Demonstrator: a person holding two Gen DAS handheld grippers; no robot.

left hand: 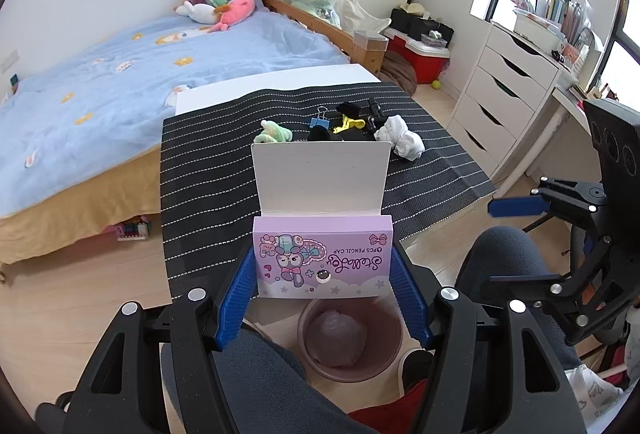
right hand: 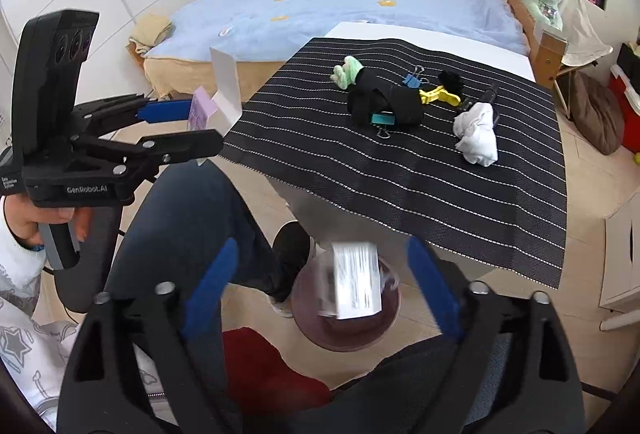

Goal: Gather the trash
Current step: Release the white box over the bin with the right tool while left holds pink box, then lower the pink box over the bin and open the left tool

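Note:
My left gripper (left hand: 323, 254) is shut on a purple pencil-cap box (left hand: 324, 262), its blue pads on the two short ends. The box's white lid (left hand: 320, 174) stands open. Below the box a pink trash bin (left hand: 306, 334) stands on the floor with a crumpled pale bag (left hand: 340, 334) inside. In the right wrist view my right gripper (right hand: 322, 246) is open, its pads wide apart. A blurred white packet (right hand: 356, 280) hangs free between them, over the bin (right hand: 360, 334), touching neither pad. The left gripper (right hand: 200, 126) with the box (right hand: 202, 110) shows at the left.
A black striped mat (right hand: 400, 162) covers the table, with a white crumpled cloth (right hand: 476, 134), black socks (right hand: 384, 102), binder clips, a yellow clip (right hand: 438, 95) and a green plush (right hand: 346, 70). The person's knees flank the bin. Bed behind, white drawers (left hand: 500, 90) at right.

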